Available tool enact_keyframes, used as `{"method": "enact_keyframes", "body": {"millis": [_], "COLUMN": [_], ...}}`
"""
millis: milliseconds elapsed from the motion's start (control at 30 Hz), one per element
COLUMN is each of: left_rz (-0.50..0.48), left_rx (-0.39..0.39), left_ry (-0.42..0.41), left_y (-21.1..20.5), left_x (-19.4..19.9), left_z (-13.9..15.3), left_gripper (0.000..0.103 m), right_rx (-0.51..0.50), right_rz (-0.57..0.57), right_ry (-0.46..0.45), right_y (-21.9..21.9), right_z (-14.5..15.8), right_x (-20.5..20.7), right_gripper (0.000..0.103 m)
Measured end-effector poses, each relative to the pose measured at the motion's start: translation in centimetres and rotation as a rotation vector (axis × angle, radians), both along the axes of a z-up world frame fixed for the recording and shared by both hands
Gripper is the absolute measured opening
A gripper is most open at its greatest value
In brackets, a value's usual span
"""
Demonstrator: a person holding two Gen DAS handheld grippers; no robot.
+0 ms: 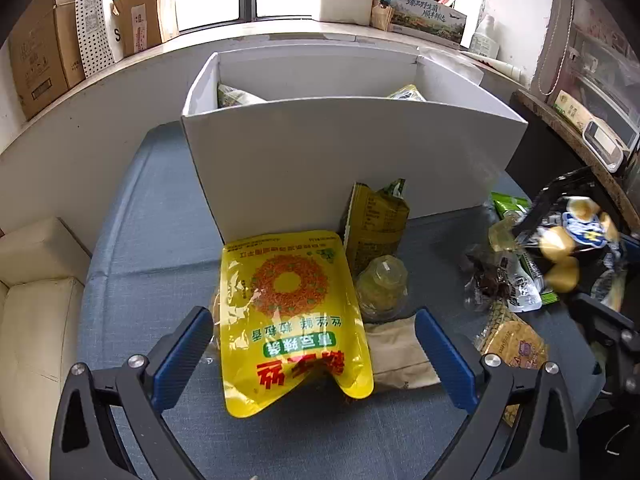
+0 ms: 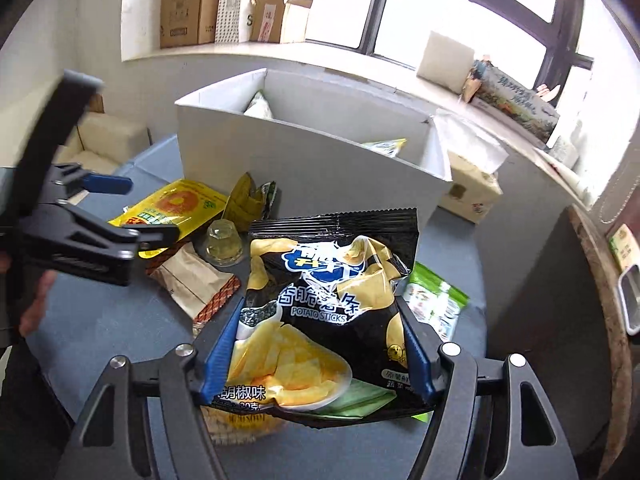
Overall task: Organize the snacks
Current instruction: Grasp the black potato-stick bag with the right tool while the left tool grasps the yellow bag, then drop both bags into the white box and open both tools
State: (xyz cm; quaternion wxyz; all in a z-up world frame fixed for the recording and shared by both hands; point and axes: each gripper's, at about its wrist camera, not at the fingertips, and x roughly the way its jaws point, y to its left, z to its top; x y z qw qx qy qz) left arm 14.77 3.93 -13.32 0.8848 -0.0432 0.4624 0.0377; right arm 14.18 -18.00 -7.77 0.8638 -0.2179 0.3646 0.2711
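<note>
My left gripper (image 1: 314,344) is open, its blue fingers on either side of a yellow snack pouch (image 1: 290,312) lying on the blue table; the pouch also shows in the right wrist view (image 2: 176,204). My right gripper (image 2: 320,344) is shut on a black potato-sticks bag (image 2: 324,312) and holds it above the table; this bag shows at the right of the left wrist view (image 1: 568,240). A white open box (image 1: 352,160) stands behind, with snack packets inside. The left gripper appears at the left of the right wrist view (image 2: 120,216).
On the table lie a jelly cup (image 1: 382,284), an olive-green packet (image 1: 376,220), a brown paper packet (image 1: 400,356), a green packet (image 2: 436,304) and other small snacks (image 1: 500,284). Cardboard boxes (image 1: 44,52) line the windowsill. A cream sofa (image 1: 36,304) is on the left.
</note>
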Motion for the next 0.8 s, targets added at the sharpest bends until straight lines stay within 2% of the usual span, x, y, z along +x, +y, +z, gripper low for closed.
{"method": "enact_keyframes", "body": {"millis": [100,167,267,333,367,400,433,500,600,800], "left_rz": [0.000,0.005,0.013,0.015,0.024,0.040,0.047,0.033,0.027,0.040], "left_rx": [0.024,0.003,0.024,0.057,0.074,0.094,0.100,0.094,0.121,0.065], "left_ry": [0.008,0.014,0.017,0.023,0.031,0.036,0.035,0.014,0.002,-0.041], "left_y": [-0.4,-0.3,-0.2,-0.4,-0.3,-0.2,-0.1,-0.2,-0.8,0.0], "left_x": [0.8,1.2,1.7,2.1,2.2,2.3,2.3,2.1,1.9,0.0], "left_z": [-0.7,-1.1,-1.6,-1.9,-2.1,-2.2,-2.0,-1.3,-0.6,1.6], "left_gripper": [0.103,0.103,0.101,0.090,0.080,0.074,0.071,0.054,0.045,0.032], "right_rx": [0.018,0.057,0.090,0.081,0.078,0.083,0.089,0.096,0.105,0.110], "right_rz": [-0.014,-0.024,-0.022,-0.014,-0.011,-0.011,-0.009,-0.009,-0.008,0.009], "right_ry": [-0.019,-0.003,0.017,0.019,0.024,0.025,0.031,0.036,0.044,0.034], "right_y": [-0.5,-1.3,-1.7,-1.5,-1.4,-1.3,-1.2,-1.2,-1.0,-0.5], "right_z": [0.5,1.1,1.2,0.9,0.7,0.7,0.5,0.4,0.1,0.4], "right_x": [-1.0,-1.4,-2.0,-2.4,-2.5,-2.5,-2.4,-2.5,-2.6,-3.2], "right_gripper": [0.075,0.075,0.075,0.075,0.075,0.075,0.075,0.075,0.075,0.075]}}
